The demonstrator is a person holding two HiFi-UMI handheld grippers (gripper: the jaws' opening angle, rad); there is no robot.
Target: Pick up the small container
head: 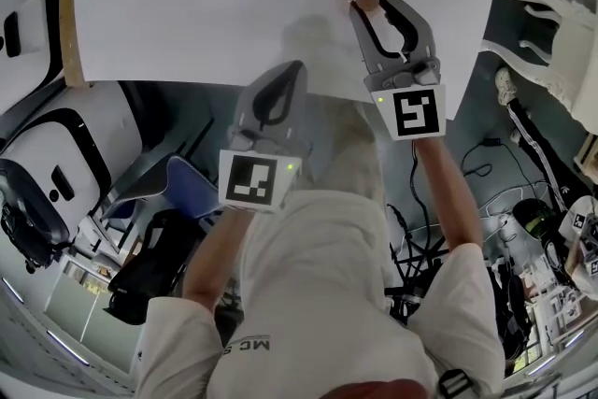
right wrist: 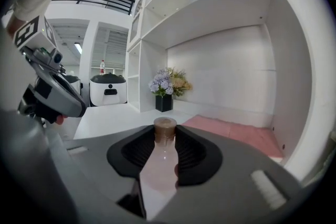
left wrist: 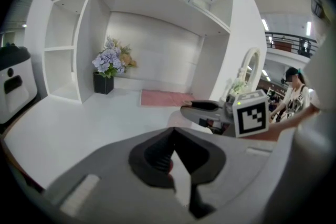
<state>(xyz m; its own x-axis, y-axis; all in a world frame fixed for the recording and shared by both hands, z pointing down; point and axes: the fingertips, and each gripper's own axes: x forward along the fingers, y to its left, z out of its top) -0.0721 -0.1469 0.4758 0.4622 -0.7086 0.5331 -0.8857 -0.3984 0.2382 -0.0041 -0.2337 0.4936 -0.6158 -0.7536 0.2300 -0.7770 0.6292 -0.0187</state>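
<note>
The small container (head: 367, 1) is a short brown cylinder, and it sits between the tips of my right gripper (head: 366, 7) over the white table (head: 206, 5). In the right gripper view the container (right wrist: 165, 131) is pinched by both jaws at their far end. Whether it touches the tabletop I cannot tell. My left gripper (head: 297, 67) hovers at the table's near edge, to the left of the right one and a little nearer to me. Its jaws are shut with nothing between them (left wrist: 173, 132).
A dark pot of purple flowers (right wrist: 164, 96) stands at the back of the table by the white shelf unit (left wrist: 68, 34). A pink mat (right wrist: 239, 132) lies along the back wall. Below the table's near edge are a blue chair (head: 187, 187) and cables.
</note>
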